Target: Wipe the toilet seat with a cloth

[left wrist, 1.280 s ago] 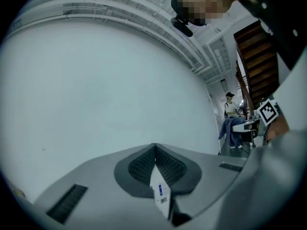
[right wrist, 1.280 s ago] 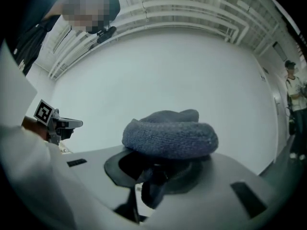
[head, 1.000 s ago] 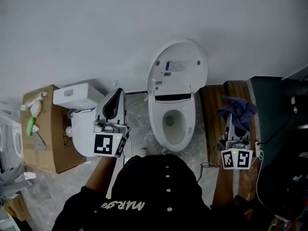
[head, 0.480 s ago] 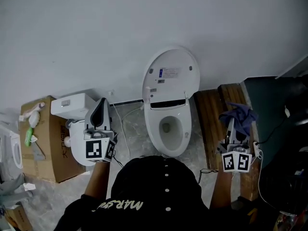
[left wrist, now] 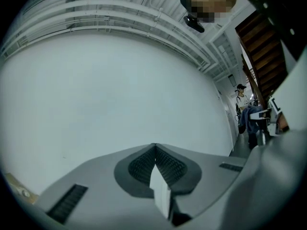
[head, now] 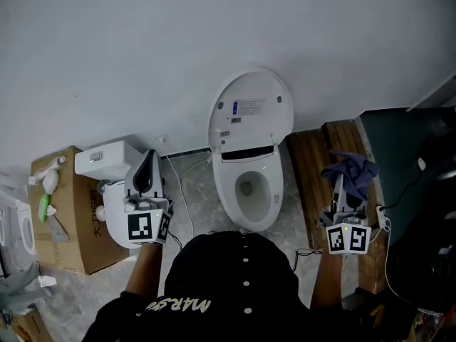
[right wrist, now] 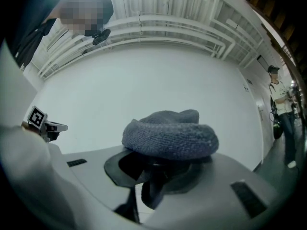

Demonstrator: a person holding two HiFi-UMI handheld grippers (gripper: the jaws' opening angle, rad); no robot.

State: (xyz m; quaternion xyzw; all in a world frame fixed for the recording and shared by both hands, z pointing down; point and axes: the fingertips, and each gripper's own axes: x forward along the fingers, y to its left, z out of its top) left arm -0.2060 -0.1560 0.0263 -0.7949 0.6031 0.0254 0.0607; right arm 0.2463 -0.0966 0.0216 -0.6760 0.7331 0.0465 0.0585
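Against white wall (head: 214,27), toilet (head: 251,112), grey floor (head: 201,206)

Two toilets (head: 265,191) (head: 107,161), two grippers (head: 148,164) (head: 342,185), one cloth (head: 350,167), one cardboard box (head: 68,223).

The toilet (head: 251,194) is white, with blue print on its lid label; the cloth (right wrist: 170,135) is knitted blue-grey; the left gripper (head: 150,157) and right gripper (head: 342,189) are pale grey, their cubes patterned with black-and-white squares; the cardboard box (head: 71,226) at far left is brown; the boards (head: 312,177) at right are dark brown wood; the floor (head: 196,191) is marbled grey.
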